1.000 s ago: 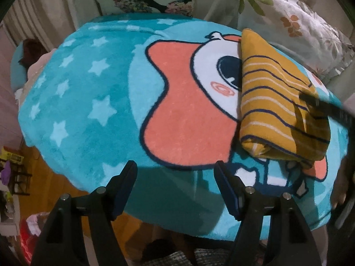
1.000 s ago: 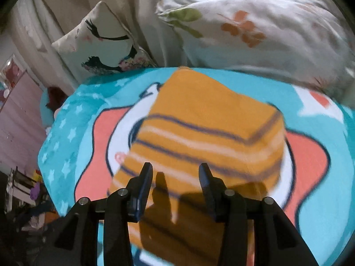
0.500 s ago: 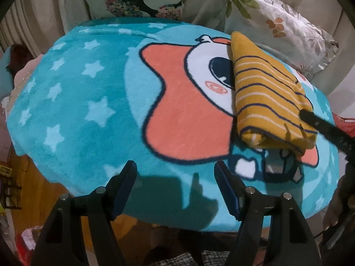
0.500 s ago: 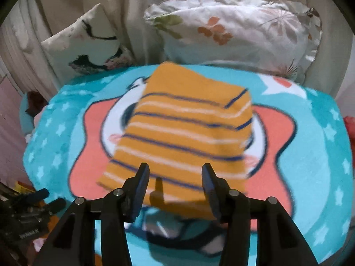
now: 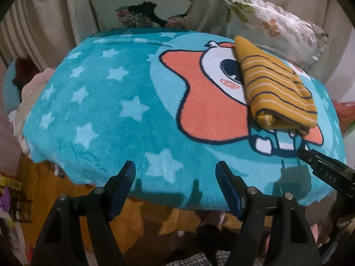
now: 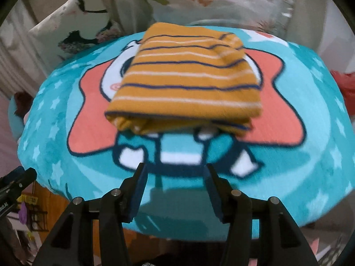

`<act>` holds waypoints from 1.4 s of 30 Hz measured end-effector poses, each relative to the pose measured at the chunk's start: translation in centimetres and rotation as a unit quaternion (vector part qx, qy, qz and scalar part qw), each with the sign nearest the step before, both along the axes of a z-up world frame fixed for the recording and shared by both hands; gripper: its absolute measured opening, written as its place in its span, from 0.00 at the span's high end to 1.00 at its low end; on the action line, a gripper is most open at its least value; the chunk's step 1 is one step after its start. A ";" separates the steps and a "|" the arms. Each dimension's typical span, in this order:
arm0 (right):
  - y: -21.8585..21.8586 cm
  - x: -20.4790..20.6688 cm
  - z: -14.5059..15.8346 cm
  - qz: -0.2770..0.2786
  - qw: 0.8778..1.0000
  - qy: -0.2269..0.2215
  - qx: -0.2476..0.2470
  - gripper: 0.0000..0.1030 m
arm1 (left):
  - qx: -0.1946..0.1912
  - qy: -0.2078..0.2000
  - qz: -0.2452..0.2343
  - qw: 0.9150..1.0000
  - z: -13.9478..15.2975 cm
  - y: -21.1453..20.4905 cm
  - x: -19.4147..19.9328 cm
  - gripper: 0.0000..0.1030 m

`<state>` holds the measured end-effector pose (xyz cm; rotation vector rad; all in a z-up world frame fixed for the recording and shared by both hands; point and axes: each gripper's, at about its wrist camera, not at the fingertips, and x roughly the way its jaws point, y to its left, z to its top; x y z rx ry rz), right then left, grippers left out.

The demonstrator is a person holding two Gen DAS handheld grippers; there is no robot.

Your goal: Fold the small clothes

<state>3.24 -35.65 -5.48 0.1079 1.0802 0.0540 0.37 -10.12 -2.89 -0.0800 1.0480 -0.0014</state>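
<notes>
A folded mustard garment (image 6: 186, 77) with navy and white stripes lies on a teal cartoon blanket (image 6: 310, 155); in the left wrist view the same garment (image 5: 275, 88) sits at the right. My right gripper (image 6: 175, 175) hangs over the blanket's front part, short of the garment, its jaws opening with nothing between them. My left gripper (image 5: 175, 173) stands open over the blanket's front edge, far left of the garment, empty. The right gripper's finger (image 5: 321, 168) shows at the right edge of the left wrist view.
The blanket (image 5: 99, 110) covers a small raised surface. Pillows (image 6: 221, 2) and a curtain (image 5: 55, 11) stand behind it. A wooden floor (image 5: 44, 188) with clutter lies below at the left. A red cloth (image 6: 342, 82) shows at the right.
Both grippers have drawn back toward the blanket's front edge. The right gripper has come off the garment and its jaws stand wider. The garment lies still, folded.
</notes>
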 end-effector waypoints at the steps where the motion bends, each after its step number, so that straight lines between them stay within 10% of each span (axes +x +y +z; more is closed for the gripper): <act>1: -0.1 -0.6 0.0 -0.007 1.000 -0.001 -0.002 0.44 | 0.002 -0.002 -0.007 1.000 0.1 -0.2 -0.2 0.29; 14: -1.4 -5.4 -0.4 -0.068 0.998 0.007 0.011 0.40 | 0.007 -0.005 -0.047 0.999 0.3 -0.5 -2.9 0.28; 25: -6.0 -4.3 2.3 -0.095 0.994 -0.045 0.020 0.35 | -0.062 0.037 -0.035 0.997 -2.0 0.2 0.1 0.28; 36: -14.8 10.4 2.8 -0.090 0.986 -0.051 0.128 0.25 | -0.130 0.042 -0.058 0.989 -2.1 -5.4 13.9 0.25; 42: -16.9 18.8 -1.6 -0.074 0.977 0.001 0.200 0.25 | -0.231 0.084 -0.075 0.966 -4.8 -8.6 21.5 0.21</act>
